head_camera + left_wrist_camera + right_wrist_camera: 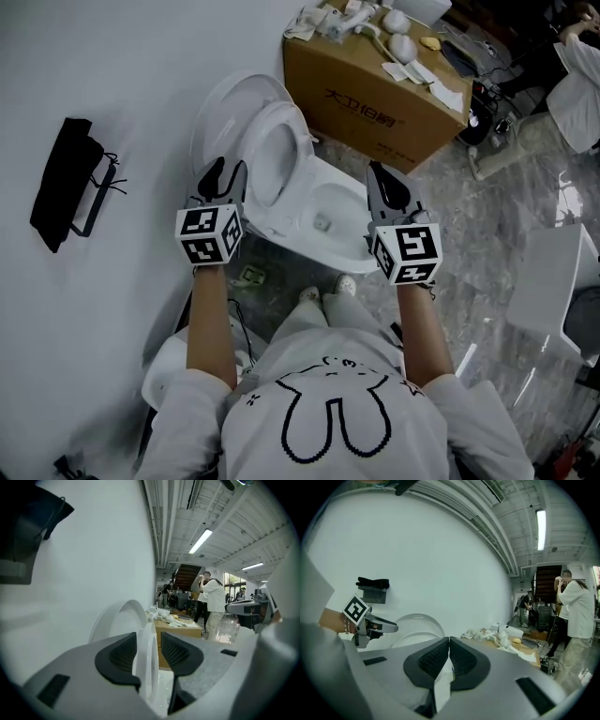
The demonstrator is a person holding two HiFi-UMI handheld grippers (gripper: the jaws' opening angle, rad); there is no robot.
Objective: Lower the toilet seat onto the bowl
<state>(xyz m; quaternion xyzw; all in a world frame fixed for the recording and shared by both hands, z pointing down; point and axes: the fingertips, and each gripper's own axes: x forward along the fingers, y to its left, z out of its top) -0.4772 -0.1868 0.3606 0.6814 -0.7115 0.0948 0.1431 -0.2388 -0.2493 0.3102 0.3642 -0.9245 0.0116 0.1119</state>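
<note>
Left claw is released: jaws wide, with the toilet seat rim standing between the pads. No pad presses on it as far as the left gripper view shows. Right claw is clenched on a white slip, near the bowl and apart from the seat. The seat is raised, tilted back towards the lid, which leans on the wall. Cardboard box beyond, not involved. Progress: 0 of 1 steps done, seat not on bowl. Left to do, I'd say: take the rim and swing it down until flat.
</note>
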